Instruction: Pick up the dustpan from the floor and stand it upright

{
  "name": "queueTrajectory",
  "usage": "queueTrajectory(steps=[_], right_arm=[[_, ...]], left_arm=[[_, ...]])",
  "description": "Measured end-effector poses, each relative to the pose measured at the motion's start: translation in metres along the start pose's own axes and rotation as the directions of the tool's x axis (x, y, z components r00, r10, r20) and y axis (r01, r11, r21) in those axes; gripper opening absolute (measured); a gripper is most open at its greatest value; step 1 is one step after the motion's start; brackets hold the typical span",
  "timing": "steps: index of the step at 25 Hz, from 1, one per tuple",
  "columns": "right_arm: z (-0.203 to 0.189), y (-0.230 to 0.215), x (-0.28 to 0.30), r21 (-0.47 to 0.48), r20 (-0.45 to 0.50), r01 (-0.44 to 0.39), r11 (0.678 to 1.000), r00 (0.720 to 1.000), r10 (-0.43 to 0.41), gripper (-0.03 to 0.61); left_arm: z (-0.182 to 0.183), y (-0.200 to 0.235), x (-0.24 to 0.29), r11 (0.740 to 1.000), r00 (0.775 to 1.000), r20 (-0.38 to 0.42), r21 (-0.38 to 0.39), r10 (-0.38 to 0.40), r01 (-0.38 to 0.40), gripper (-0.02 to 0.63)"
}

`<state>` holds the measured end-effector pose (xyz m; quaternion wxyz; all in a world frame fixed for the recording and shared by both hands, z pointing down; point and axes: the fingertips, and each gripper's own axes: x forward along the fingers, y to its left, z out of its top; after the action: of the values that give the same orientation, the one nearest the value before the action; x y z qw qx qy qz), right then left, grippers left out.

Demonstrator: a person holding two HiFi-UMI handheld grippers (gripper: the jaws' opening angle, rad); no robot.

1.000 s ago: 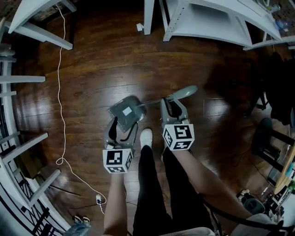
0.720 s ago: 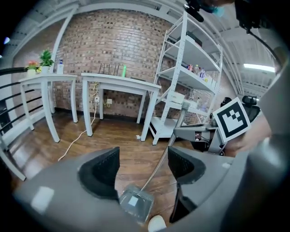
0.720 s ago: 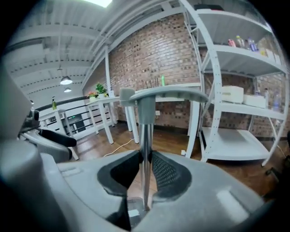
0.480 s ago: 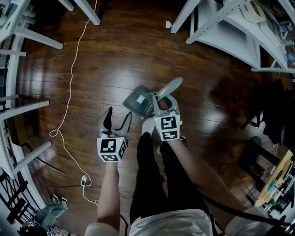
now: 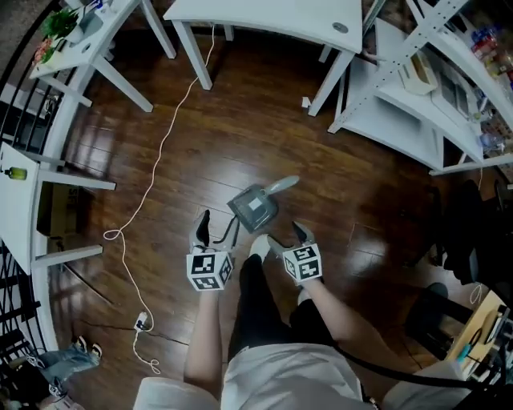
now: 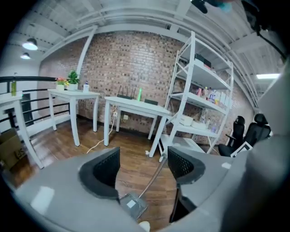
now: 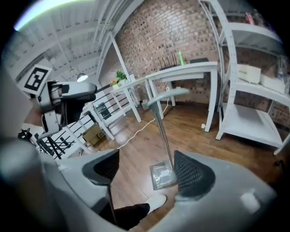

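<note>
The grey dustpan (image 5: 255, 207) stands upright on the wooden floor, its long handle (image 5: 280, 184) pointing up, just ahead of my white shoe (image 5: 256, 244). Nothing holds it. My left gripper (image 5: 215, 228) hangs open to its left, apart from it. My right gripper (image 5: 287, 237) is just right of it and its jaws are opening, with nothing pressed between them. In the left gripper view the dustpan (image 6: 131, 205) shows low between the left gripper's (image 6: 142, 165) empty jaws. In the right gripper view the dustpan (image 7: 162, 174) stands beyond the right gripper (image 7: 147, 171).
A white cable (image 5: 152, 176) snakes over the floor at the left to a power strip (image 5: 143, 324). White tables (image 5: 272, 16) and a shelf unit (image 5: 401, 104) line the far side. A cardboard box (image 5: 60, 210) sits left, dark chairs (image 5: 449, 240) right.
The left gripper came off the pan, then the right gripper let go of the handle. Both pulled back toward me and rose. The dustpan now stands alone.
</note>
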<state>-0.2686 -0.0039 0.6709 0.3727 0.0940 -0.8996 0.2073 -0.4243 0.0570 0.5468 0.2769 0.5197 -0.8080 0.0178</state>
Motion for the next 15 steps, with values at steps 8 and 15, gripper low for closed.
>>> queueTrajectory(steps=[8, 15], right_arm=[[0.050, 0.031, -0.244, -0.193, 0.371, -0.133, 0.972, 0.907, 0.198, 0.439], [0.062, 0.035, -0.403, -0.213, 0.506, -0.119, 0.970, 0.836, 0.214, 0.439]], left_arm=[[0.058, -0.173, -0.138, 0.995, 0.982, 0.189, 0.095, 0.012, -0.031, 0.348], [0.075, -0.314, -0.225, 0.981, 0.969, 0.242, 0.195, -0.044, -0.004, 0.304]])
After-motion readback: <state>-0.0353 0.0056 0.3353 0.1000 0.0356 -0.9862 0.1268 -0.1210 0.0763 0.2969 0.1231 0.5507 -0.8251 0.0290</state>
